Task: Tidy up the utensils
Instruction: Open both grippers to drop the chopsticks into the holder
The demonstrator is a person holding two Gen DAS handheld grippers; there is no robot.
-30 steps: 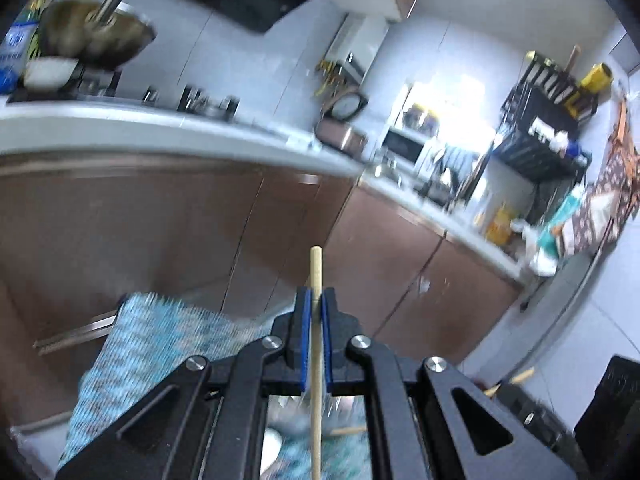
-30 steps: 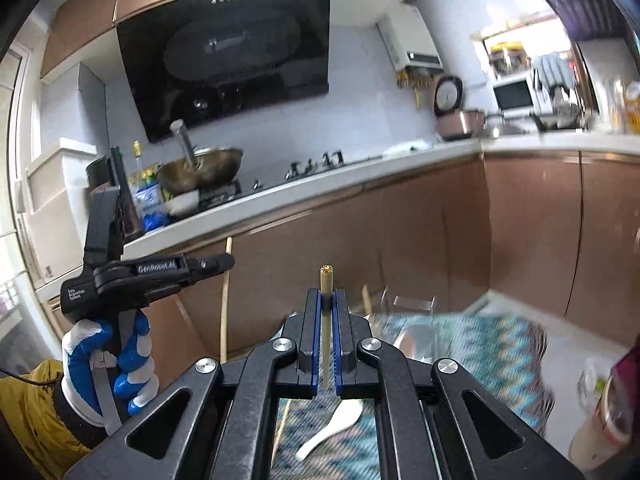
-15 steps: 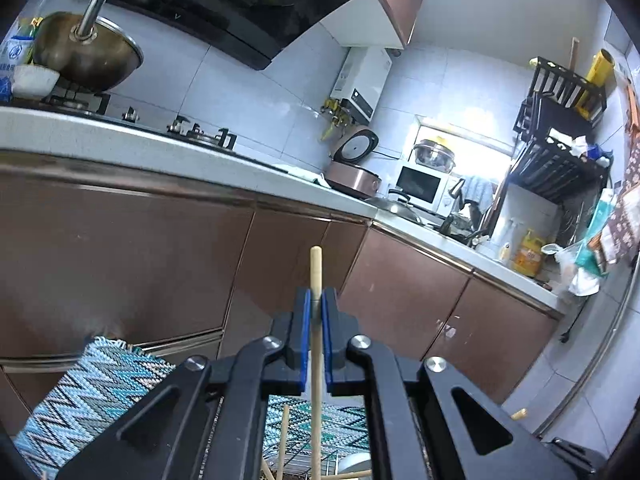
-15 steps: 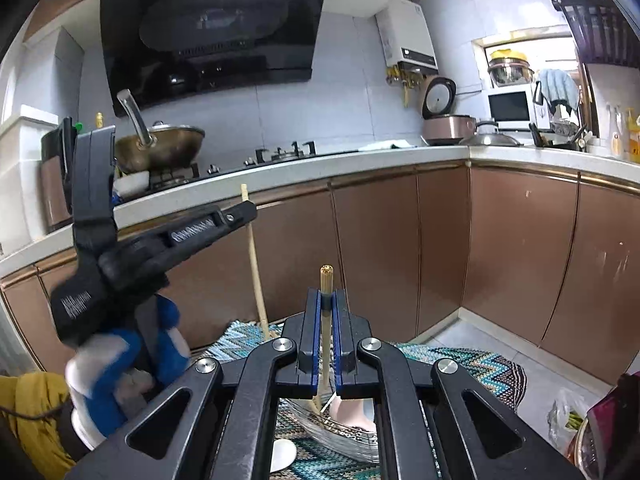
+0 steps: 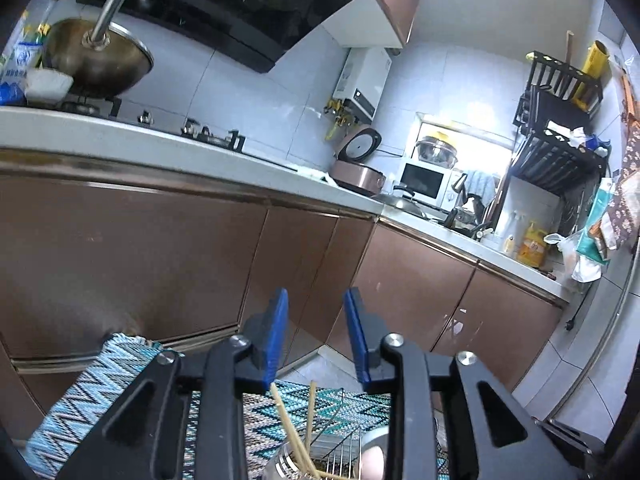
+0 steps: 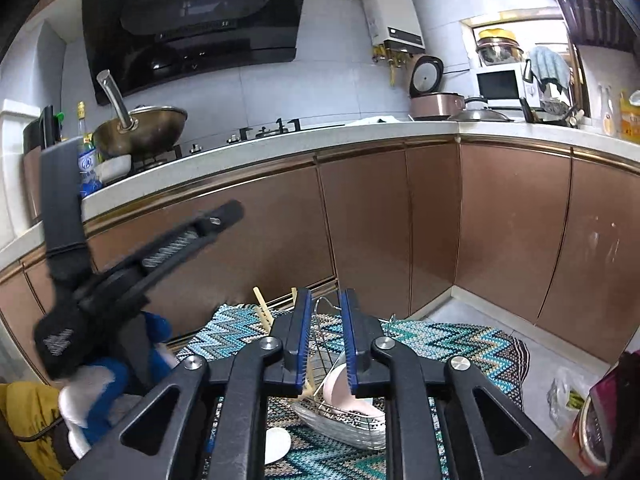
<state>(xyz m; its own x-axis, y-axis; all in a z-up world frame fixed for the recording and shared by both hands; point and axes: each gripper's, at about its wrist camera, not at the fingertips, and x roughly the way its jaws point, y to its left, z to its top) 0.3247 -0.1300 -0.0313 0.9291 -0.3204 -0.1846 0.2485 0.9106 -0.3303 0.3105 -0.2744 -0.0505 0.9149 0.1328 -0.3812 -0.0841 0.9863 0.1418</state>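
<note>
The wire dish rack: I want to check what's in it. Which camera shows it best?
The right wrist view: the wire dish rack sits between the open fingers, holding a pink bowl. The left wrist view catches only some wires at its bottom edge.

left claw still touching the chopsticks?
Apart. Left wrist view: left claw is open, nothing between its pads; the chopsticks stand below in the holder.

Home kitchen: range hood (image 6: 192, 20), wok (image 6: 148, 128), microwave (image 5: 422, 179).
</note>
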